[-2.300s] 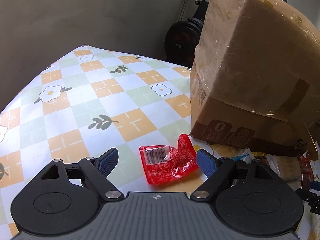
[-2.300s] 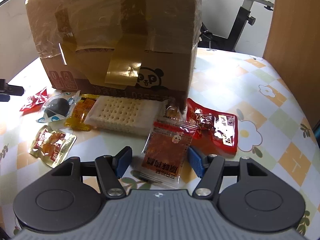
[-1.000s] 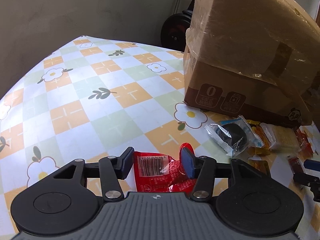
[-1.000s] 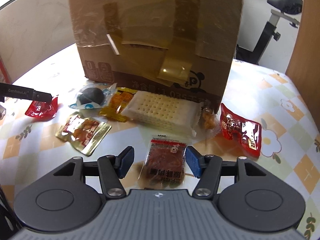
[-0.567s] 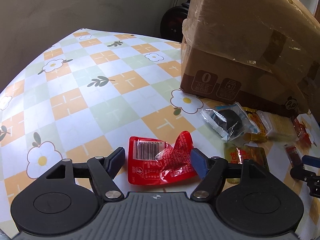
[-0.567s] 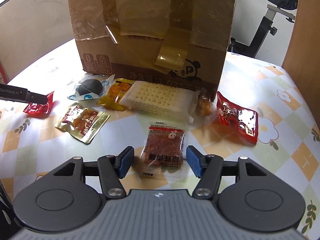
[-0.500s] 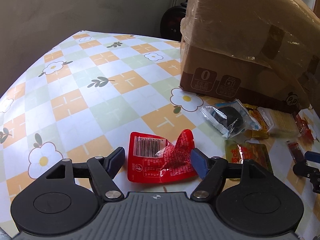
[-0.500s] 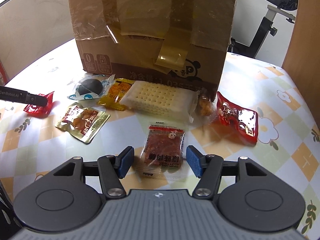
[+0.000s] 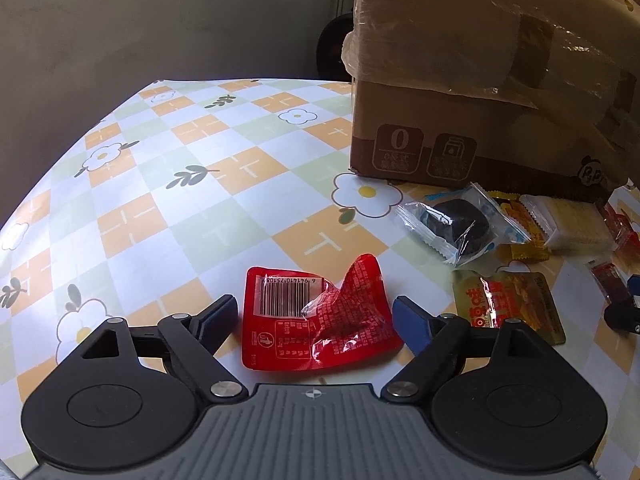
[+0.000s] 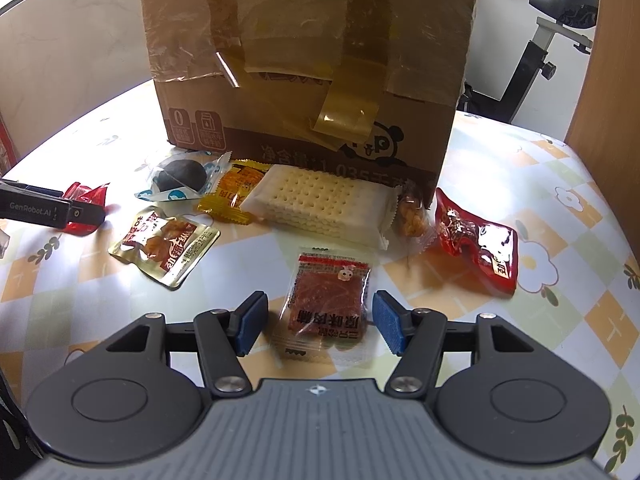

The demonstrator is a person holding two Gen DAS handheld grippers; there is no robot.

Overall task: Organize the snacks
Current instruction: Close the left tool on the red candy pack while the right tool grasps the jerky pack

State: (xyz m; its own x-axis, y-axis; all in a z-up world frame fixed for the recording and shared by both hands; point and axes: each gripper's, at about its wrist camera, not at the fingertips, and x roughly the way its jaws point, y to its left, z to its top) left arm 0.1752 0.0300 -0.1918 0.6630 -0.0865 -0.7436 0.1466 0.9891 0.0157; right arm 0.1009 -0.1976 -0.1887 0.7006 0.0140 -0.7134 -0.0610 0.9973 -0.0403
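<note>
Left claw: jaws just opened wide, red pouch released flat on desk between them.
Right claw: open, straddling jerky packet.
Technique: withdraw left claw without dragging pouch.

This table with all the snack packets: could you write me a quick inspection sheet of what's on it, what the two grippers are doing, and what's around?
Surface: table under a checked, flowered cloth.
Job's things: crumpled red packet lying flat, barcode up; clear jerky packet; cracker pack, dark cookie pack, gold packet, yellow packet, red pouch, spread before the box.
Clutter: taped cardboard box.
Grippers: left gripper open, jaws just opened, red packet between them, untouched; right gripper open astride the jerky packet, not pressing it.
Cables: nothing seen.
Surroundings: exercise bike, wooden panel, grey wall.
</note>
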